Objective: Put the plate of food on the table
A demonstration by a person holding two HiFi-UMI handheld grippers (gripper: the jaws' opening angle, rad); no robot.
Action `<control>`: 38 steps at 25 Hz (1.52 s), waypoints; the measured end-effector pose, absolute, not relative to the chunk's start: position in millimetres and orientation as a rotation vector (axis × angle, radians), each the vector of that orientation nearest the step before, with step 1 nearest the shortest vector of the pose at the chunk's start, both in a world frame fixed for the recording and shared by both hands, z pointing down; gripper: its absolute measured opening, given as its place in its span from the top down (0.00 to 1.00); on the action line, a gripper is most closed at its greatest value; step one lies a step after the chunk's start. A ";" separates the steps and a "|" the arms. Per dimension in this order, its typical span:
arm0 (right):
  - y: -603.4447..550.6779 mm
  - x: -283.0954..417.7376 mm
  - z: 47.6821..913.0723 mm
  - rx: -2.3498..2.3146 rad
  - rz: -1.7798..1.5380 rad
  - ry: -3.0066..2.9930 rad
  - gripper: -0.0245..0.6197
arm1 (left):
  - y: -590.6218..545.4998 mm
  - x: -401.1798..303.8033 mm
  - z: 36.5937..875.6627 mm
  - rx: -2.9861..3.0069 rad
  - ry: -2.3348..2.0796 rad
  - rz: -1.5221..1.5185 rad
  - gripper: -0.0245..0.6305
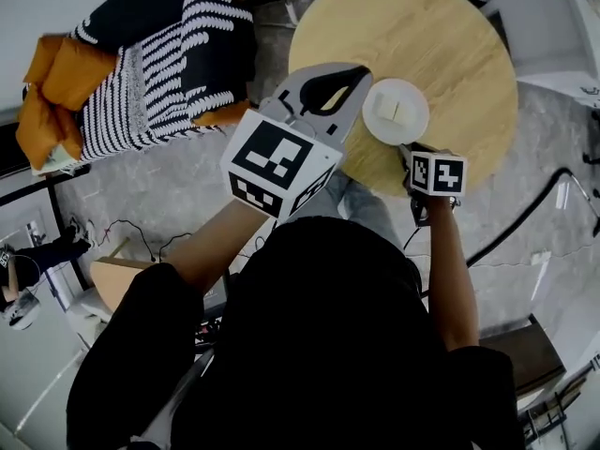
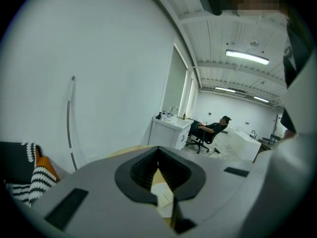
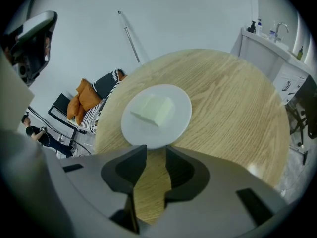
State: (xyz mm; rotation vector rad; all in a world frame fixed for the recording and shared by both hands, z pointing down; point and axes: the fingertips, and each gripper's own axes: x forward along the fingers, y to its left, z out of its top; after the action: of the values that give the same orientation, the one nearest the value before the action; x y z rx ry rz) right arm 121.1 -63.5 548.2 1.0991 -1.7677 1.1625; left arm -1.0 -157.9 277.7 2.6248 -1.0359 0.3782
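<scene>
- A round white plate (image 3: 176,120) carrying a pale block of food (image 3: 154,109) lies flat on a round light-wood table (image 3: 233,113), directly ahead of the right gripper (image 3: 156,150). The plate's near rim sits right at the fingertips.
- The right gripper's dark fingers (image 3: 130,170) stand apart, with bare wood showing in the gap. They hold nothing, and the rim looks just past the tips rather than pinched between them.
- The left gripper (image 1: 359,71) hovers over the table with the plate (image 1: 412,122) just off to the right of its tips. In its own view its fingers (image 2: 143,171) meet at the tips, drawn together on nothing, and only a sliver of table and plate shows through the slit behind them.
- Judged from how things lie, the main job looks done: plate and food (image 1: 392,109) rest on the tabletop (image 1: 441,45), well inside its edge.
- What seems left is small: drawing the right fingers clear of the rim without nudging the plate.
</scene>
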 end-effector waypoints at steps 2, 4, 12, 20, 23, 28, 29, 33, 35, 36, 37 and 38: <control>-65.8 120.5 547.5 1.101 1.138 -1.760 0.76 | -156.7 -2.8 271.3 2.638 -1.041 0.373 0.95; -67.5 121.2 545.3 1.110 1.102 -1.748 0.78 | -154.7 -5.4 265.9 2.648 -1.048 0.368 0.95; -68.4 122.6 532.0 1.153 1.055 -1.748 0.92 | -148.1 -13.3 252.0 2.668 -1.069 0.342 0.95; -80.6 110.2 487.7 1.217 1.044 -1.861 0.95 | -148.6 -13.1 240.4 2.703 -1.056 0.308 0.95; -95.3 105.1 452.8 1.261 0.999 -1.951 0.95 | -149.9 -11.8 234.6 2.716 -1.055 0.294 0.95; -118.1 96.8 384.0 1.328 0.898 -2.115 0.95 | -150.6 -10.0 219.0 2.737 -1.067 0.249 0.95; -121.8 95.1 371.0 1.335 0.876 -2.147 0.95 | -150.6 -9.1 215.3 2.742 -1.068 0.237 0.95; -131.2 90.8 322.3 1.368 0.774 -2.255 0.95 | -147.6 -5.0 201.4 2.768 -1.065 0.199 0.95; -132.7 88.9 300.2 1.393 0.737 -2.302 0.95 | -144.7 -4.5 196.2 2.778 -1.064 0.187 0.95; -133.4 88.4 290.3 1.407 0.722 -2.323 0.95 | -143.8 -4.3 194.1 2.782 -1.064 0.183 0.95; -133.9 88.7 281.4 1.422 0.706 -2.340 0.95 | -143.0 -3.9 192.3 2.786 -1.063 0.179 0.95; -134.0 89.6 273.4 1.437 0.690 -2.356 0.95 | -142.3 -2.9 190.9 2.789 -1.063 0.176 0.95</control>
State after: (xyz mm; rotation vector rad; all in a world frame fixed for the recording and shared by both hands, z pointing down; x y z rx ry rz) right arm 89.6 -134.0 273.4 1.4369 -2.3560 0.6905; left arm -2.9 -142.3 190.9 2.7894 -1.0630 0.1759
